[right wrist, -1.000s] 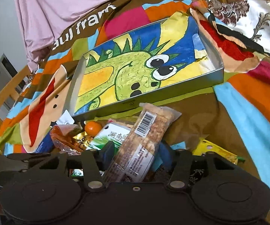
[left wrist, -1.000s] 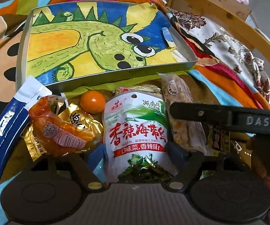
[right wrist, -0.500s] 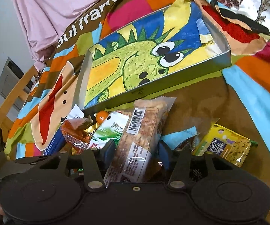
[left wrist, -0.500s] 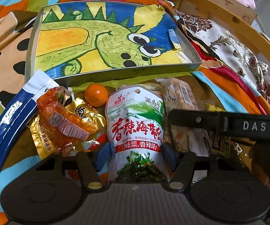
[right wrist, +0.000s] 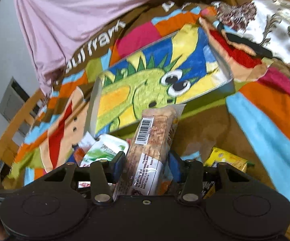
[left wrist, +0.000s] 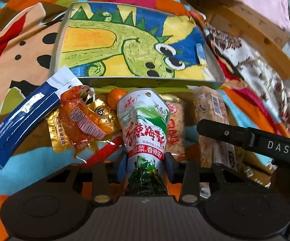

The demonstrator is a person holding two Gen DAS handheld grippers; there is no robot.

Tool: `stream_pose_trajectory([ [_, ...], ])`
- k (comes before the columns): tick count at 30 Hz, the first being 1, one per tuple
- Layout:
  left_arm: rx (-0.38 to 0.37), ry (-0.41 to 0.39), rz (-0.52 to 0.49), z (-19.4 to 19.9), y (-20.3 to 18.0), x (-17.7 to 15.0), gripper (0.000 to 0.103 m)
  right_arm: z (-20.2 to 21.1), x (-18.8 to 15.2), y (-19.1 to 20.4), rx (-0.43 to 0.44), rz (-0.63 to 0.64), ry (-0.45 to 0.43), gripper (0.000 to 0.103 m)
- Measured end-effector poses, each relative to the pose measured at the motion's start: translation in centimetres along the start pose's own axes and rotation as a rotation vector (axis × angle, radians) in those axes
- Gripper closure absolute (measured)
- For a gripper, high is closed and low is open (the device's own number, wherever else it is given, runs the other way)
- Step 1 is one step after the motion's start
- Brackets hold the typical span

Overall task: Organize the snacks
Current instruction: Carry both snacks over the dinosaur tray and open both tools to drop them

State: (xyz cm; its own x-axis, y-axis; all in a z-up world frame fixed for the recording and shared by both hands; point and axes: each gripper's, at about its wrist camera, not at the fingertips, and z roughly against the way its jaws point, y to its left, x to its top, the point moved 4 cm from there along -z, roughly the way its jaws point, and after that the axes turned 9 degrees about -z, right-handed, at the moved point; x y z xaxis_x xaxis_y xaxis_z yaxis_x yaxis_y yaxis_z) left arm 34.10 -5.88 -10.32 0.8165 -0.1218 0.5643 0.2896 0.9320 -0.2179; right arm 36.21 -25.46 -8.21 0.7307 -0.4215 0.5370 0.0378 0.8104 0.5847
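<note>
A green and white seaweed pouch (left wrist: 145, 120) stands tilted up between the pads of my left gripper (left wrist: 146, 166). Its jaws are closing and pinch the pouch's lower half, which is creased. My right gripper (right wrist: 147, 166) is shut on a long clear-wrapped cracker pack (right wrist: 153, 136), barcode side up, raised off the pile. That pack (left wrist: 211, 116) also shows at the right of the left wrist view. Just beyond both lies a shallow metal tray (left wrist: 145, 81) lined with a green dinosaur drawing, with no snacks in it. Its rim (right wrist: 93, 110) is close ahead in the right wrist view.
Loose snacks lie on the colourful blanket: a blue sachet (left wrist: 24, 120), an orange packet (left wrist: 80, 120), a gold packet (left wrist: 102, 112), a small orange fruit (left wrist: 113, 98), a red-printed packet (left wrist: 175, 124), a yellow packet (right wrist: 227, 158). A wooden bed rail (left wrist: 245, 26) runs behind.
The left jaws have closed in from wide apart onto the seaweed pouch and squeezed it. Both grippers have lifted a little with their packs, nearer the tray.
</note>
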Motion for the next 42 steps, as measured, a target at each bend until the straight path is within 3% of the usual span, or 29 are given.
stream_pose_trajectory([
  [5,-0.015,-0.080,0.037,2.3,-0.8,1.2,0.061,0.9,2.4,0.2,0.037,0.009,-0.136,0.054],
  [10,0.051,-0.189,0.025,3.3,-1.1,4.7,0.061,0.5,5.6,0.4,0.070,0.052,-0.279,0.054],
  [18,0.119,-0.339,0.092,0.0,-0.5,12.2,0.060,-3.1,10.8,-0.2,0.075,0.017,-0.428,0.054],
  [24,0.151,-0.349,0.075,-4.5,0.1,15.0,0.059,-6.7,12.4,-1.0,-0.007,0.079,-0.445,0.054],
  [30,0.169,-0.310,0.057,-8.0,1.2,15.8,0.060,-9.6,12.7,-1.1,-0.067,0.141,-0.378,0.054],
  [42,0.212,-0.230,0.036,-11.3,1.9,14.8,0.056,-13.0,11.6,-2.0,-0.142,0.190,-0.245,0.054],
])
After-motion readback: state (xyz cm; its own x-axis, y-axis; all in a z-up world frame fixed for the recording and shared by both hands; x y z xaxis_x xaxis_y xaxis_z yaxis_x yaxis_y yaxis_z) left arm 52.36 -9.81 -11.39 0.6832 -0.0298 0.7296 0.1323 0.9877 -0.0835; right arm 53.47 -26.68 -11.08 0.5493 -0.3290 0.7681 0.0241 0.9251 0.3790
